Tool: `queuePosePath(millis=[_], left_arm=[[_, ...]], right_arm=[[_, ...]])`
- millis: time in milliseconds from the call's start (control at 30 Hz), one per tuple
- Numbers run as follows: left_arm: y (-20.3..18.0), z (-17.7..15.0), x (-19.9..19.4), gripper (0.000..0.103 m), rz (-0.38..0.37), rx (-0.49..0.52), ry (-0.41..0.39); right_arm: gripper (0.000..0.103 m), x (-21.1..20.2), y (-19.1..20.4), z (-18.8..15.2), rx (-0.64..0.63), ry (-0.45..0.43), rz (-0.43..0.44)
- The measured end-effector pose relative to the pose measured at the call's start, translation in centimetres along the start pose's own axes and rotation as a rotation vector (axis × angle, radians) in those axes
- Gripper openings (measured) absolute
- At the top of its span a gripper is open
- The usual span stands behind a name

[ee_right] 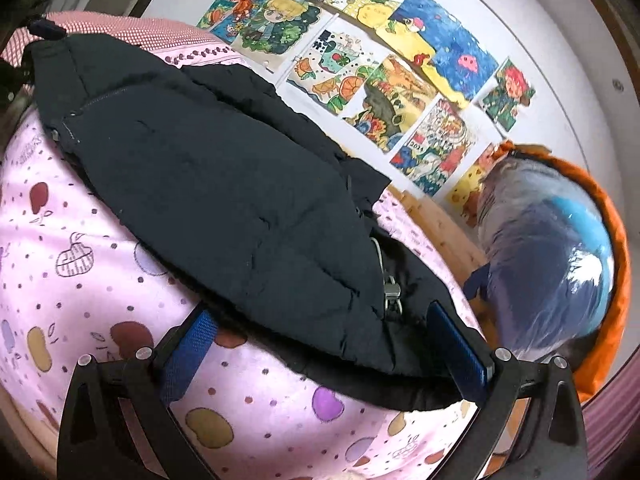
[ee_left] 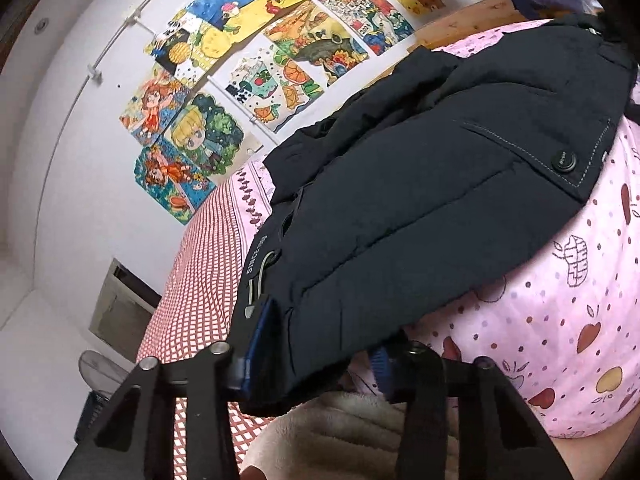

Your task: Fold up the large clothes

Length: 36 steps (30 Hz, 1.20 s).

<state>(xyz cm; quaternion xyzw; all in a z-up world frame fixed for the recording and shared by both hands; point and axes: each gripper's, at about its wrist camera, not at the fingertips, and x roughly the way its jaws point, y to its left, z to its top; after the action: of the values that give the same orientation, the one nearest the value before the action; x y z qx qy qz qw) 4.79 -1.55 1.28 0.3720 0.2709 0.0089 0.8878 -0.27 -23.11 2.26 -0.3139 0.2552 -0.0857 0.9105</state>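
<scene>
A dark navy padded jacket (ee_left: 420, 184) lies spread on a bed with a pink fruit-print cover (ee_left: 568, 320). In the left wrist view my left gripper (ee_left: 316, 356) is shut on the jacket's near hem, beside a grey drawcord toggle (ee_left: 256, 284). One blue pad (ee_left: 258, 340) presses the fabric's left side; the other is half hidden behind the fold. In the right wrist view the same jacket (ee_right: 208, 184) runs across the pink cover (ee_right: 92, 248). My right gripper (ee_right: 326, 348) stands wide open around the other hem corner, its fingers (ee_right: 460, 348) apart with the cloth between them.
A red-checked sheet (ee_left: 200, 264) covers the bed's far side. Children's drawings (ee_left: 256, 52) hang on the white wall behind. A plastic-wrapped blue bundle (ee_right: 548, 256) against an orange cushion (ee_right: 612, 260) sits by the wooden headboard (ee_right: 436, 220). A beige fleece (ee_left: 348, 436) lies under my left gripper.
</scene>
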Motion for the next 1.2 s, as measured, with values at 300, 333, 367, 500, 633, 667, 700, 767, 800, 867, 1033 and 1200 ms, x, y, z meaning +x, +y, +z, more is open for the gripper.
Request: queuePosePath(millis=[300,333,367,500,633,667,700,767,800,867,1033,1200], left_arm=[[0.2,0.8,-0.2,0.029,-0.014,-0.013,-0.007],[0.3,0.8,-0.1,0.028,-0.014,-0.014,-0.006],[0.3,0.9,-0.1,0.028,-0.015,-0.016,-0.006],[0.8,1.2,-0.2,0.024,-0.011,-0.036,-0.024],[1.6,2.0,-0.6,0.014,-0.016,-0.089,-0.053],[2.1,2.4,-0.7,0.013,-0.021,-0.112,-0.063],[2.4,2.6,-0.8,0.012,-0.028,-0.131,-0.07],[3.3,3.1,-1.2,0.011,-0.04,-0.171,-0.087],[3.7,3.2,-1.3,0.01,-0.045,-0.188,-0.094],[4.4,3.4,-1.6,0.009,-0.049,-0.221,-0.109],[5.9,3.2,-2.7,0.008,-0.03,-0.291,-0.162],[6.8,2.8,-4.1,0.007,-0.046,-0.316,-0.177]], right_arm=[[0.072,-1.5,0.9,2.0,-0.056,-0.039,-0.036],[0.067,-1.4,0.8,1.9,-0.044,-0.03,-0.026],[0.058,-1.3,0.7,1.8,-0.026,-0.018,-0.008],[0.035,-0.5,0.2,1.3,0.046,0.008,0.032],[0.024,-0.2,-0.5,1.6,0.118,0.01,0.057],[0.02,-0.2,-0.7,1.7,0.134,0.008,0.065],[0.016,-0.2,-0.9,1.7,0.143,0.006,0.068],[0.012,-0.4,-1.3,1.8,0.144,-0.003,0.072],[0.01,-0.7,-1.4,1.9,0.138,-0.012,0.07],[0.008,-1.3,-1.7,2.2,0.138,-0.034,0.065],[0.006,-3.2,-2.6,2.7,0.164,-0.099,0.045],[0.005,-5.3,-3.3,2.9,0.191,-0.153,0.023]])
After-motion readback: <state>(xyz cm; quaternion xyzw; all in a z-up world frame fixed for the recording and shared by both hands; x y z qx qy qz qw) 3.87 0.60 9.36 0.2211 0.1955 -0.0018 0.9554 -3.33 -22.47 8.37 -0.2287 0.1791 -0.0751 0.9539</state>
